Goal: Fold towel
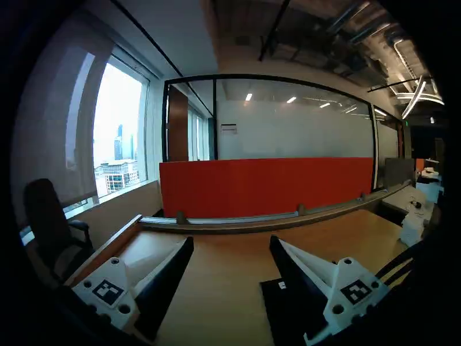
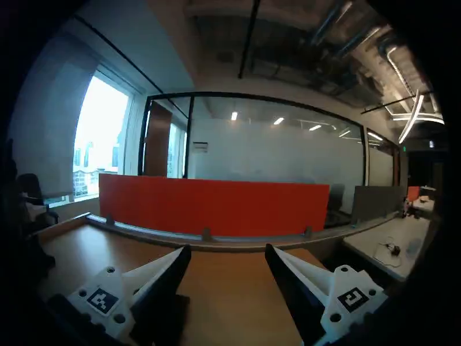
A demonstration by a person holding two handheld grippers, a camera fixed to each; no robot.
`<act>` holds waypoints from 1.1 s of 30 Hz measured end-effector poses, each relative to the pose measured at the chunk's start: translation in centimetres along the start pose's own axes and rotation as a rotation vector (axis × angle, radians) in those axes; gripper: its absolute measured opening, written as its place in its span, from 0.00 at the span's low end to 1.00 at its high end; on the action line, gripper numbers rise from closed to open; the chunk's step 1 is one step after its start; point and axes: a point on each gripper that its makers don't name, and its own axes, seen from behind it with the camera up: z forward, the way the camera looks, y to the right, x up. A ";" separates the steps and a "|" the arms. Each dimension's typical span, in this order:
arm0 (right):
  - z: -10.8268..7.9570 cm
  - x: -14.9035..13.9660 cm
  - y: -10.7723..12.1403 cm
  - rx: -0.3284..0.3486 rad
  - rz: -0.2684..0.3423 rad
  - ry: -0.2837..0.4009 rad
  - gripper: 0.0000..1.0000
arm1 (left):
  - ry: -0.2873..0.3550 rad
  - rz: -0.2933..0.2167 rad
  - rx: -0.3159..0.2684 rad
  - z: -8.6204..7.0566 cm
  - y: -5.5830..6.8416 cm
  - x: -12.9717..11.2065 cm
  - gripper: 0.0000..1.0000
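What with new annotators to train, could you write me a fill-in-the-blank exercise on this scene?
1. The left gripper and the right gripper both stand ____, holding nothing.
2. Daylight and city buildings show through the ____ to the left of the red divider.
3. In the left gripper view, a dark office ____ stands at the left end of the desk.
Missing words: open; window; chair.

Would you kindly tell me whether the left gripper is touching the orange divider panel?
Apart. The left gripper view shows bare wooden desk stretching between the open left gripper and the orange divider panel.
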 end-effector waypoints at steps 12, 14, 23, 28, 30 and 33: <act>-0.1 -1.2 -5.7 0.250 -0.083 -0.116 1.00 | -0.120 0.044 -0.148 0.0 3.3 -2.6 0.98; -0.2 -1.5 -6.3 0.280 -0.090 -0.133 1.00 | -0.138 0.053 -0.175 -0.1 3.8 -3.1 0.99; -0.6 -4.6 -8.5 0.382 -0.149 -0.221 1.00 | -0.212 0.084 -0.269 -0.4 5.9 -6.2 0.98; -0.9 -7.3 -9.8 0.427 -0.174 -0.279 1.00 | -0.252 0.117 -0.303 -0.5 6.8 -8.5 0.98; -1.1 -8.6 -10.3 0.443 -0.180 -0.303 1.00 | -0.269 0.128 -0.316 -0.6 7.2 -9.6 0.98; -1.3 -10.4 -10.9 0.460 -0.186 -0.338 1.00 | -0.299 0.138 -0.339 -0.8 7.8 -11.4 0.98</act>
